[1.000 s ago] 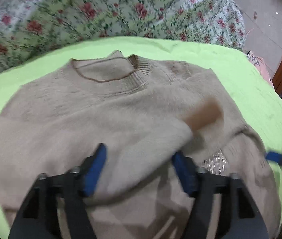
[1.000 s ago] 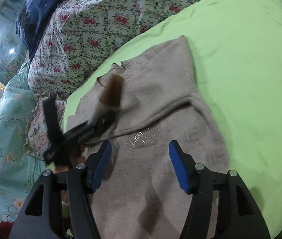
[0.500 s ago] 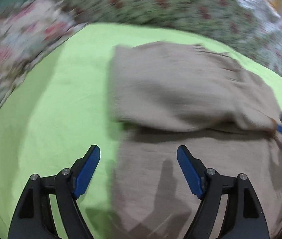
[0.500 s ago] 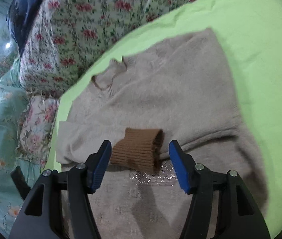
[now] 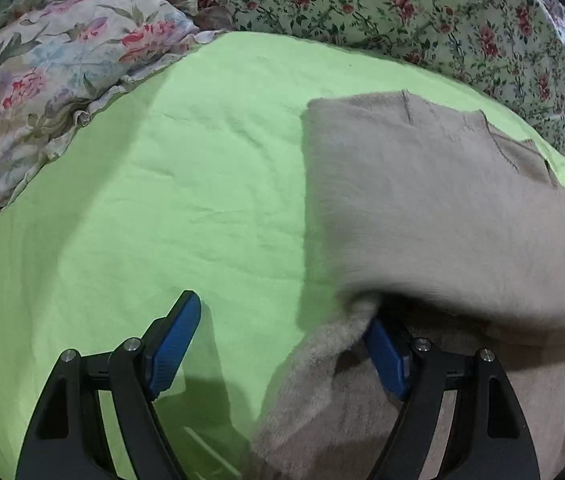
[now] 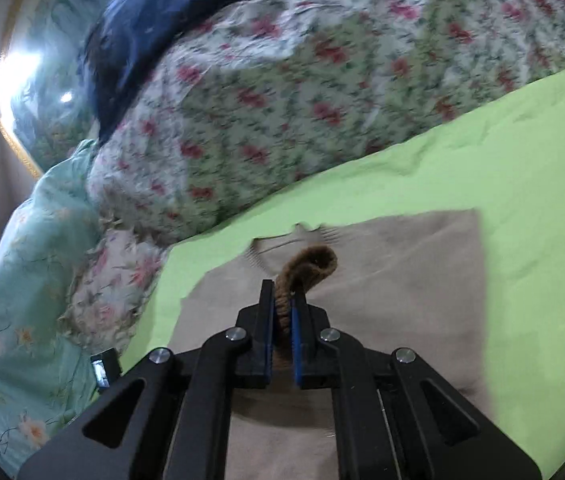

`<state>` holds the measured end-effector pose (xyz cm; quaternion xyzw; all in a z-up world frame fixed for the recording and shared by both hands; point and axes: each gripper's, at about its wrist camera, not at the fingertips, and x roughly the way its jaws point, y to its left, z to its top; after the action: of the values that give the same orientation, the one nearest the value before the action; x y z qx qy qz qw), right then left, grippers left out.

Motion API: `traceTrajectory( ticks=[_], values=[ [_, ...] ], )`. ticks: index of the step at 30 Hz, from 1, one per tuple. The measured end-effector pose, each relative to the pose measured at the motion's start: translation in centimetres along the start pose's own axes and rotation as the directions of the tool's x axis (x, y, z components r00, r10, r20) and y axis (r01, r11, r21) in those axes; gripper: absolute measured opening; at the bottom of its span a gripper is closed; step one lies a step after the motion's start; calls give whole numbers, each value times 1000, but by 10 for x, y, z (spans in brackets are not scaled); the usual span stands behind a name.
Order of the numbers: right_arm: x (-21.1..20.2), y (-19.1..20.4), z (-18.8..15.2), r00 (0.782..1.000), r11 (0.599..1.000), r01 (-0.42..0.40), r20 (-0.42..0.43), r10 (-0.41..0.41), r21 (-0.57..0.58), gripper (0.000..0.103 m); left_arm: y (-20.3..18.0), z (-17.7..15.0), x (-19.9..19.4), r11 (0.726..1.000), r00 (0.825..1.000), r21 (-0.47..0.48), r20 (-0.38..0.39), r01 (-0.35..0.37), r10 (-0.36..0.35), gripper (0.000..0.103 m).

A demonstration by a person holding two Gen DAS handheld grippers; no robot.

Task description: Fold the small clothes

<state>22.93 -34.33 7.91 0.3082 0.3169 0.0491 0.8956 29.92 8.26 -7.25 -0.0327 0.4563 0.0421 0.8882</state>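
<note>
While the beige sweater [image 5: 422, 208] lies on the green sheet [image 5: 142, 184] of the bed with one sleeve already folded across its chest, the left wrist view shows the left gripper [image 5: 282, 344] spread wide and holding nothing; one pad sits over bare sheet, the other at the sweater's side edge, under the folded sleeve's overhang. A floral pillow [image 5: 42, 72] and a flowered quilt [image 5: 402, 12] border the sheet, well apart from the garment, so nothing blocks that side

From the right wrist view, the right gripper [image 6: 282, 316] is pressed together, pinching the brown ribbed cuff [image 6: 310, 264] of the sleeve above the sweater's [image 6: 402, 288] chest, just below the collar [image 6: 290, 244]. The step in hand looks like the sleeve fold. Next, the cuff probably needs laying flat on the body and releasing, then a fold of the hem toward the collar. The bunched cuff may spring back. A dark blue cloth [image 6: 154, 24] lies far off on the quilt [image 6: 282, 100]
</note>
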Motion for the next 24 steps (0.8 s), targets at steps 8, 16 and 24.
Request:
traceTrajectory(
  ticks=[8, 16, 24],
  values=[
    [31, -35, -14, 993, 997, 71, -99, -66, 39, 8, 18, -3, 1, 997, 1000, -78, -9, 20, -21, 81],
    [40, -59, -21, 977, 982, 184, -115, -179, 40, 7, 23, -2, 5, 995, 999, -99, -12, 32, -33, 82],
    [32, -47, -39, 982, 985, 171, -86, -169, 19, 9, 29, -5, 5, 992, 999, -115, -21, 44, -46, 85]
  ],
)
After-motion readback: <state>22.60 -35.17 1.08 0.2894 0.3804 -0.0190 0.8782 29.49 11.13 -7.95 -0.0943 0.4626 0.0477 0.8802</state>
